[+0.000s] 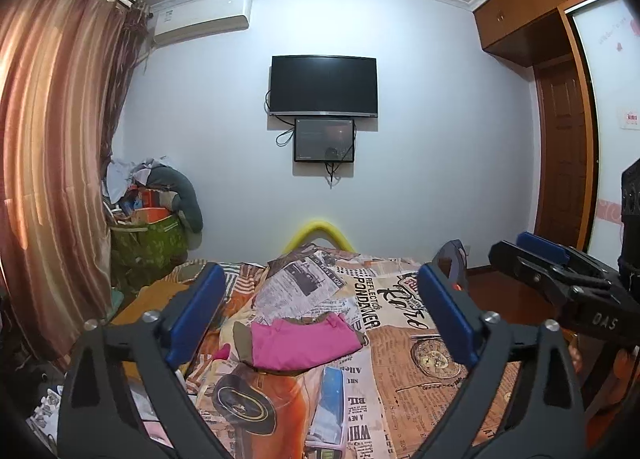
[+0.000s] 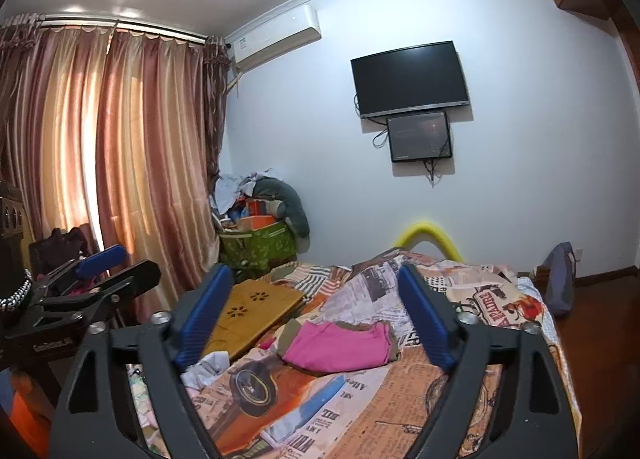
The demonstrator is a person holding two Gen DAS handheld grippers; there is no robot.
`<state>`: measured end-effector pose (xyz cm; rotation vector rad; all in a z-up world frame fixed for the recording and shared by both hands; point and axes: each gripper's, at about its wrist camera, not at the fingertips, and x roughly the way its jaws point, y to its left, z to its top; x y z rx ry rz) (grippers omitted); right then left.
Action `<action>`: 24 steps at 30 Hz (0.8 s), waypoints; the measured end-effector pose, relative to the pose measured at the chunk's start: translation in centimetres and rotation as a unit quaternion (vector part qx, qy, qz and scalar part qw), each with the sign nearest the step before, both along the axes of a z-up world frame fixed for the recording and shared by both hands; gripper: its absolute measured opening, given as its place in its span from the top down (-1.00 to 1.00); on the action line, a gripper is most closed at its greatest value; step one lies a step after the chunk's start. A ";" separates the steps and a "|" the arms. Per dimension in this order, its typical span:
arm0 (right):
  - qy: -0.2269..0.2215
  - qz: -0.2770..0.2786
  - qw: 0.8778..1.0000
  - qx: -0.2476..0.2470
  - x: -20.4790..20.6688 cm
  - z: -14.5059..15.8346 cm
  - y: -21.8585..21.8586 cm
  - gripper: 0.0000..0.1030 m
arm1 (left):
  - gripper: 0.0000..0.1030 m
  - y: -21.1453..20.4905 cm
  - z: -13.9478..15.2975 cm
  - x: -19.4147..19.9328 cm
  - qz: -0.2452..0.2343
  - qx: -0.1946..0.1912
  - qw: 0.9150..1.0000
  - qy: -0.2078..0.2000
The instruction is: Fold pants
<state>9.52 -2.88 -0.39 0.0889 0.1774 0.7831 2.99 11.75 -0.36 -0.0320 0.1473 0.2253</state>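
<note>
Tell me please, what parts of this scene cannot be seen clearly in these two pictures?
- Pink pants: underside and inner layers hidden by their own fold, both views.
- Wooden board: near end covered by right tongs, right view.
- Bed: near edge cut off behind left tongs, left view.

Bed with newspaper-print cover; folded pink pants and wooden board lie on it

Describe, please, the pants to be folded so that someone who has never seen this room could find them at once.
Start at the bed below the wall-mounted television, covered in a busy newspaper-and-car print quilt. Near the middle of that quilt lie the pants, a compact bundle. They are plain bright pink with an olive-brown lining showing at the edges, the only solid-coloured cloth on the printed cover.
</note>
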 end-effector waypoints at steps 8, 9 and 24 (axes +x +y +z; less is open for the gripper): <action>-0.006 -0.004 1.000 -0.012 -0.6 -0.5 0.1 -0.99 | -0.99 0.1 -0.6 -0.6 0.007 -0.009 1.000 0.003; -0.006 -0.004 1.000 -0.012 -0.6 -0.5 0.1 -0.99 | -0.99 0.0 -0.6 -0.6 0.007 -0.009 1.000 0.004; 0.000 -0.010 1.000 -0.014 -0.9 -0.7 0.0 -0.99 | -0.99 0.1 -1.3 0.0 0.009 -0.015 1.000 0.014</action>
